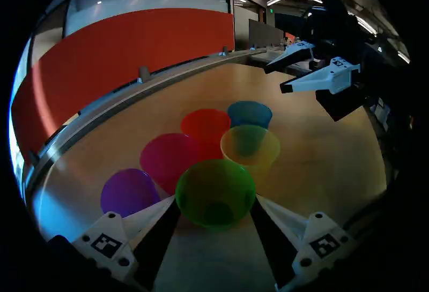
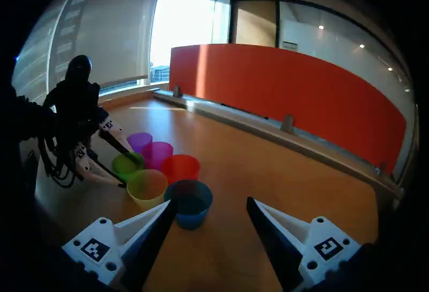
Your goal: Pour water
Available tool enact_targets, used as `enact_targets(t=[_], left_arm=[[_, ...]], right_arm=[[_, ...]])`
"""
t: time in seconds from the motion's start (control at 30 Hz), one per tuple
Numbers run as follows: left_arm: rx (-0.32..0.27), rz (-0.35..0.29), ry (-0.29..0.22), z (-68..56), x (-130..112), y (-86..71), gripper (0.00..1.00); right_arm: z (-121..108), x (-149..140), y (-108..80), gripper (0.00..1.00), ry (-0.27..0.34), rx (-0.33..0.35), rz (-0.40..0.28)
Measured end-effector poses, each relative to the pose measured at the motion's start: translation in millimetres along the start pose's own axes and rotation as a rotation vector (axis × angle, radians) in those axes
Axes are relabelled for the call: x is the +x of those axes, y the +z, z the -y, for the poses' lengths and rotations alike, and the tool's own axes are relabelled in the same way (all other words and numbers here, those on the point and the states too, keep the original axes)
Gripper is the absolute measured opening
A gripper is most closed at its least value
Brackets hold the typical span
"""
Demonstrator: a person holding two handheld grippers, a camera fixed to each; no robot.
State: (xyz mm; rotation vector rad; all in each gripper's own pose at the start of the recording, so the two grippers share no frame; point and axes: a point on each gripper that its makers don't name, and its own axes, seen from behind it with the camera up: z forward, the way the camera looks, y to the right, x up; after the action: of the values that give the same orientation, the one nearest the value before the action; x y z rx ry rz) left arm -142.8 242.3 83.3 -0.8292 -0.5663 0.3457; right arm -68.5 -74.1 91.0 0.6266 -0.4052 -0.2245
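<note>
White wedge fingers (image 1: 134,222) on left gripper (image 1: 213,200), black inner pads (image 1: 161,233), square black-and-white marker tags (image 1: 105,244), dark screws (image 1: 111,215) around tags. Same build on right gripper (image 2: 210,201). Black housing (image 2: 75,99), looped dark cables (image 2: 56,171) at left gripper's rear.

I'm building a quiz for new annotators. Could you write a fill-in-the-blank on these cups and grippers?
The left gripper holds the ___ between its fingers.
The table holds ___ cups.
Nearest the right gripper stands the ___.
The right gripper's jaws stand ___.
Missing: green cup; six; blue cup; open.
</note>
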Motion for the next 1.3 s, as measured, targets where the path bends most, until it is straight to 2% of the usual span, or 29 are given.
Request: enact_targets(t=[0.47, 0.67, 1.3], left_arm=[[0.023, -0.051, -0.029, 10.7, 15, -17.8, 0.85], [0.029, -0.07, -0.042, 11.6, 19, -25.2, 0.85], [0.067, -0.165, -0.041, 15.3, 45, -52.2, 0.85]], right_arm=[[6, -6, 6.8, 1.0, -0.003, 0.021, 0.021], [9, -14, 11.4, 1.0, -0.013, 0.033, 0.045], [16, -32, 20.1, 1.0, -0.051, 0.082, 0.111]])
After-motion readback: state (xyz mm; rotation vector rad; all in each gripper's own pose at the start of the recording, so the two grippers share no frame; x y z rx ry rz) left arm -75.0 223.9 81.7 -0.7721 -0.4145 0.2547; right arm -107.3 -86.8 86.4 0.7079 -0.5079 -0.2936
